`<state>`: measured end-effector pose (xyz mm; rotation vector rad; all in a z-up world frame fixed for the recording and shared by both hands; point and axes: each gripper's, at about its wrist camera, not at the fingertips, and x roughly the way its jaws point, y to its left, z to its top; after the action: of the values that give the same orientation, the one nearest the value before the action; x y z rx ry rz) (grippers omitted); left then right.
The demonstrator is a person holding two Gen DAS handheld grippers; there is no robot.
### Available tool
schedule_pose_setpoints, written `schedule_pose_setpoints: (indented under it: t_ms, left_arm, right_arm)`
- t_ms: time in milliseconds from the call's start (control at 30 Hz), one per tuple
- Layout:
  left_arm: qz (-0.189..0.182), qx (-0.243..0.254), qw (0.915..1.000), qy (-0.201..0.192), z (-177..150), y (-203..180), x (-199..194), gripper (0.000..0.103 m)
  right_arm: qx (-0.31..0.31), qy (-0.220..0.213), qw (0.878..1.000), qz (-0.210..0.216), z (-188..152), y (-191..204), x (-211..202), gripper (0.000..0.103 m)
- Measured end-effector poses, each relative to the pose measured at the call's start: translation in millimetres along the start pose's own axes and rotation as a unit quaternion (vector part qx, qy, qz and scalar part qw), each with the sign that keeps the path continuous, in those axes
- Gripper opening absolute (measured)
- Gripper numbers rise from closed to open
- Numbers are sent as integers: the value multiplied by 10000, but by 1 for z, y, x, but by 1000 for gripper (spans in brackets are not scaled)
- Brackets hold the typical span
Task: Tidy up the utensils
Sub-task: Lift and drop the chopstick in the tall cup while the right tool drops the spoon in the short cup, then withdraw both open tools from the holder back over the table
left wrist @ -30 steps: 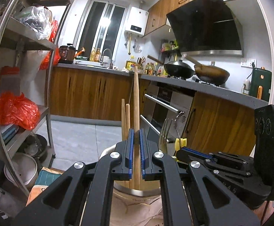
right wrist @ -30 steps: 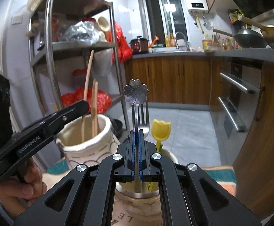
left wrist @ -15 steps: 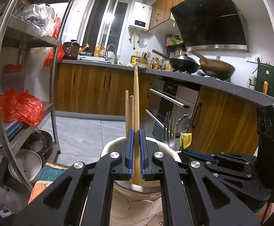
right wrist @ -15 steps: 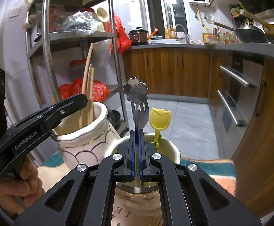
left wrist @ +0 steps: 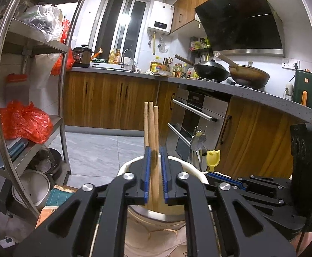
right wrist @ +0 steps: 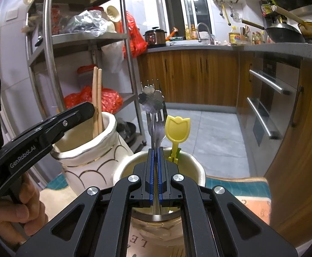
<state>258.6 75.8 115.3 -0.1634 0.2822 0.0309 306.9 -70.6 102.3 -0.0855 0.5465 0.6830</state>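
Your left gripper [left wrist: 155,172] has just been opening: its blue pads [left wrist: 146,171] stand a little apart now, with the wooden chopsticks [left wrist: 151,132] between them but daylight on either side, so nothing is clamped there. The 3 chopsticks stand nearly upright in the white vase [left wrist: 156,212] directly under that gripper, their tops level with one another. In the right wrist view the same vase [right wrist: 85,150] sits left of the cream jar [right wrist: 190,167], the 2 touching or just beside each other, and your left hand [right wrist: 12,216] shows at the lower left edge on the handle. Your right gripper [right wrist: 155,170] is closed tight on the thin metal stem of a utensil with a flower-shaped end [right wrist: 151,98], held upright over the mouth of the jar. At least 1 fork [right wrist: 153,124] stands with its tines up just behind that stem, and a yellow tulip-topped utensil [right wrist: 177,128] stands in the jar just to the right. Both containers rest on a patterned cloth with teal edging [right wrist: 241,187]. A steel shelf rack [right wrist: 87,36] stands behind the vase, with red plastic bags [right wrist: 104,98] on it.
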Motion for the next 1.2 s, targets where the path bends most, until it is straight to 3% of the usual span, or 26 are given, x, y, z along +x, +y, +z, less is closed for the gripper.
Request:
schedule_pose_setpoints:
  t_ms: [33, 100, 333, 500, 800, 1033, 1200]
  left_arm:
    - [10, -6, 10000, -24, 1, 0, -1, 41]
    - [-2, -13, 9999, -117, 1, -1, -5, 49]
    - [-35, -7, 9997, -229, 3, -3, -19, 51]
    - [-14, 35, 9996, -283, 2, -3, -38, 53]
    - [53, -15, 9999, -128, -13, -4, -68, 54]
    - [20, -38, 9993, 373, -44, -4, -76, 54]
    - [-43, -29, 9945, 1042, -71, -3, -65, 54]
  right_arm:
    - [-5, -8, 10000, 0, 0, 1, -1, 5]
    - [4, -39, 10000, 19, 1, 0, -4, 10]
    - [-2, -167, 9998, 57, 1, 2, -18, 12]
    - [-14, -266, 9996, 6, -2, 0, -36, 19]
    - [31, -328, 9994, -67, -20, -1, -71, 22]
    - [102, -30, 9999, -84, -47, 0, -80, 22]
    - [169, 481, 9986, -112, -70, -4, -75, 22]
